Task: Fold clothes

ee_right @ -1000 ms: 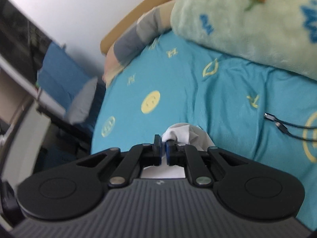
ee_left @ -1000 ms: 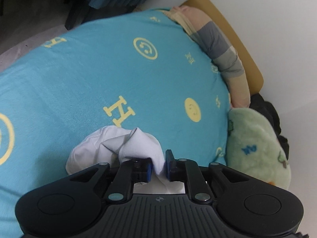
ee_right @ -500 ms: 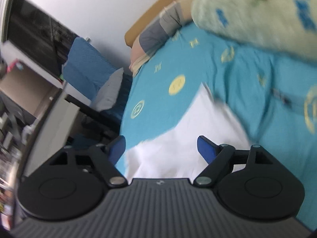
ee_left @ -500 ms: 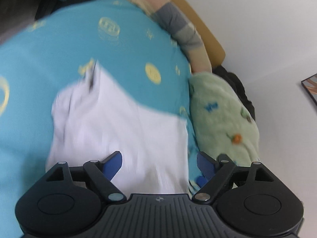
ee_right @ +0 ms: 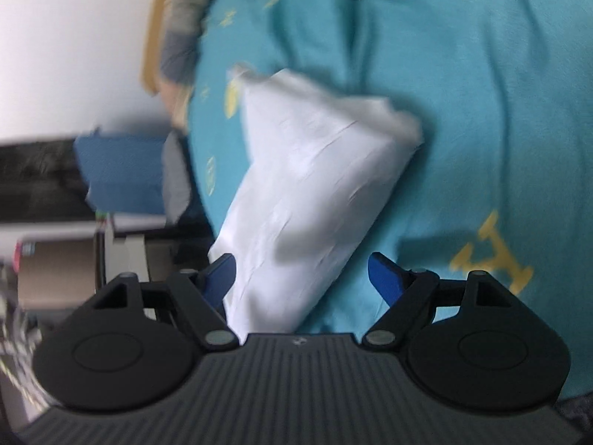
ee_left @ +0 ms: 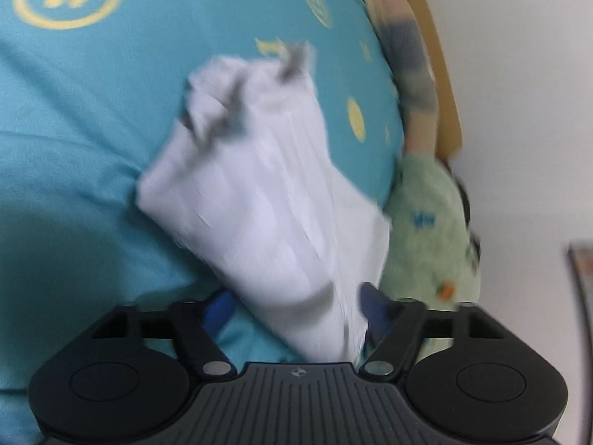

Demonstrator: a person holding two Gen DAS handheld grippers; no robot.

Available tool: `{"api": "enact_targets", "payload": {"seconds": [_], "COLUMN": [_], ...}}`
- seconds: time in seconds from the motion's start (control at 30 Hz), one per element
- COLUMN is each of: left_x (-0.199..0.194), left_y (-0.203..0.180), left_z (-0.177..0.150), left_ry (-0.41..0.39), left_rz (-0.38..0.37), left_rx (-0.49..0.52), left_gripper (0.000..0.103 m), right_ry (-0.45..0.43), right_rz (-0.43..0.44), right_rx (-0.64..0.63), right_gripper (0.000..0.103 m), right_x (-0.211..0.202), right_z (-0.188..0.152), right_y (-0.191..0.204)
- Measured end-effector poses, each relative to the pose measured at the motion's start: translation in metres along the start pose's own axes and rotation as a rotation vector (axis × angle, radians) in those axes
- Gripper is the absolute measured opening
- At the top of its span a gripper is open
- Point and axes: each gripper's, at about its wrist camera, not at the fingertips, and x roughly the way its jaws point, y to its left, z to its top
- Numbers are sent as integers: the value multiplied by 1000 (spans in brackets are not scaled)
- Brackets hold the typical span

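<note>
One white garment [ee_left: 267, 200] [ee_right: 307, 200], folded into a long bundle, lies on the teal bedsheet [ee_left: 92, 129] [ee_right: 481, 111]. Its long axis runs diagonally away from both grippers, far end bunched. One left gripper [ee_left: 296, 306], fingers spread wide, holding nothing. One right gripper [ee_right: 302, 270], likewise spread and empty. One green plush blanket [ee_left: 430, 230] beside the garment.

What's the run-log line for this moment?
left gripper: open | right gripper: open | white garment: lying on teal bedsheet, held by neither | views motion-blurred, fold state unclear
</note>
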Motion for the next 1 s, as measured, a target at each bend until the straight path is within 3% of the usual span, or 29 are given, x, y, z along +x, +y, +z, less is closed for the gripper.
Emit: {"api": "enact_targets", "payload": {"seconds": [0.03, 0.17, 0.23, 0.33, 0.57, 0.7, 0.83, 1.0], "left_x": [0, 0, -1, -6, -35, -46, -18, 24], "left_y": [5, 17, 16, 14, -19, -52, -122, -216], "left_z": [3, 8, 8, 9, 8, -10, -50, -106], "left_ry": [-13, -28, -37, -47, -1, 47, 134, 249], "left_rz": [-2, -10, -12, -10, -83, -97, -133, -186], "left_rx": [-31, -91, -89, -76, -17, 39, 119, 226], "left_gripper": [53, 46, 40, 33, 29, 29, 29, 29], "right_ry": [-9, -44, -50, -66, -112, -157, -205, -294], "right_rz": [-4, -1, -16, -10, 105, 154, 152, 170], "right_rx": [9, 5, -11, -29, -119, -139, -157, -187], "right_gripper": [81, 67, 42, 22, 18, 18, 18, 18], "right_x": [3, 10, 12, 7, -34, -71, -117, -196], "right_z": [4, 14, 14, 12, -2, -9, -4, 36], "right_y": [-2, -2, -1, 1, 20, 35, 41, 53]}}
